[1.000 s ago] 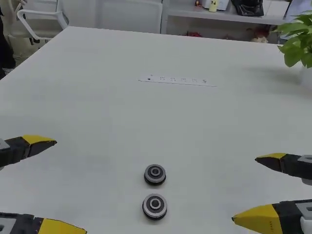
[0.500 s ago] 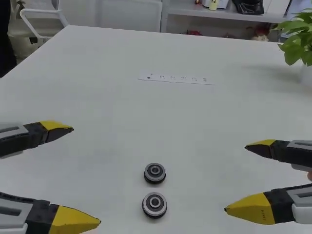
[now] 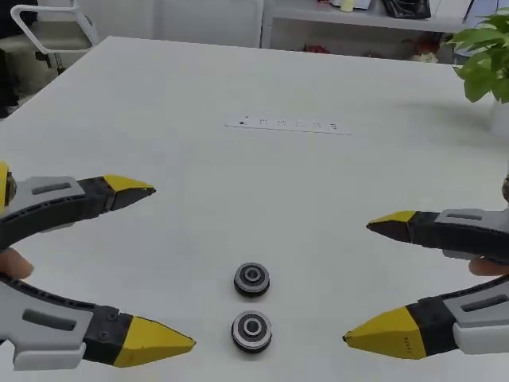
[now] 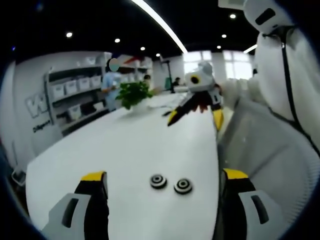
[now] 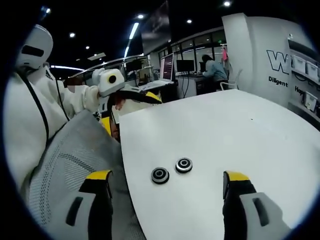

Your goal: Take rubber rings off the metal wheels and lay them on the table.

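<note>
Two small metal wheels with dark rubber rings on their rims lie flat on the white table [image 3: 334,183], one [image 3: 252,280] just beyond the other [image 3: 252,331]. My left gripper [image 3: 171,267] stands open to their left and my right gripper [image 3: 358,282] open to their right, both apart from them with nothing between the jaws. In the left gripper view the wheels [image 4: 159,181] [image 4: 183,186] lie ahead between the jaws, and the right gripper [image 4: 194,120] faces me beyond. The right gripper view shows both wheels [image 5: 160,175] [image 5: 184,164] ahead.
A flat socket strip [image 3: 288,127] is set into the table farther back. A green plant [image 3: 485,60] stands at the far right and a chair [image 3: 40,32] at the far left corner. The table's near edge runs close behind the wheels.
Both grippers have come inward toward the wheels from either side, jaws still open. The wheels have not moved.
</note>
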`<state>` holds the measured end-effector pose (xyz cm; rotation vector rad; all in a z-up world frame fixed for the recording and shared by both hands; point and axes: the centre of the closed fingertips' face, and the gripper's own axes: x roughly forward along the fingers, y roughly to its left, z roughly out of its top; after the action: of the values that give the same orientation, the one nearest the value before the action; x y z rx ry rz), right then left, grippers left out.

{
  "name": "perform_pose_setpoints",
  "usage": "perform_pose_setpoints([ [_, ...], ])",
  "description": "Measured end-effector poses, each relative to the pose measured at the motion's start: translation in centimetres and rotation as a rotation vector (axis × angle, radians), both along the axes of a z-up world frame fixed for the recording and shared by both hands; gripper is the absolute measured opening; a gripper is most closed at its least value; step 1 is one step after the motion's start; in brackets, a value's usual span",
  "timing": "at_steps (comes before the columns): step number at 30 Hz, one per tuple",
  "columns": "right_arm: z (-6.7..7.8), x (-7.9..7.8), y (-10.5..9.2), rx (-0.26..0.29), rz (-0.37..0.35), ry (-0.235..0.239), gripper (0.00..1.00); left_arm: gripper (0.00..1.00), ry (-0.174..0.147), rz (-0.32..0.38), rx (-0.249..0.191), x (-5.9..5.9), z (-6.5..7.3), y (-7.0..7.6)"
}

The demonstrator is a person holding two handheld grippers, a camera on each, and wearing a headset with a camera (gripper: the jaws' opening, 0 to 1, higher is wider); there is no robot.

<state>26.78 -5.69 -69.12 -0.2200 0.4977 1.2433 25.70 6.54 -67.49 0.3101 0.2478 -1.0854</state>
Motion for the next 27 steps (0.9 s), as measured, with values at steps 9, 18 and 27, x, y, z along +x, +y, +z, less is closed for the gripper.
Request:
perform_pose_setpoints([
  [9,0.6,0.2,1.6,0.012,0.054,-0.036,0.85,0.93,-0.023,-0.059,0.009,0.8,0.6,-1.7],
  [18,0.4,0.5,2.6,0.013,0.096,-0.059,0.79,0.86,-0.039,-0.083,-0.009,1.7,0.5,-2.7],
  [27,-0.6,0.6,4.1,0.043,0.126,-0.059,0.72,0.76,-0.045,-0.111,-0.020,1.7,-0.5,-3.9],
])
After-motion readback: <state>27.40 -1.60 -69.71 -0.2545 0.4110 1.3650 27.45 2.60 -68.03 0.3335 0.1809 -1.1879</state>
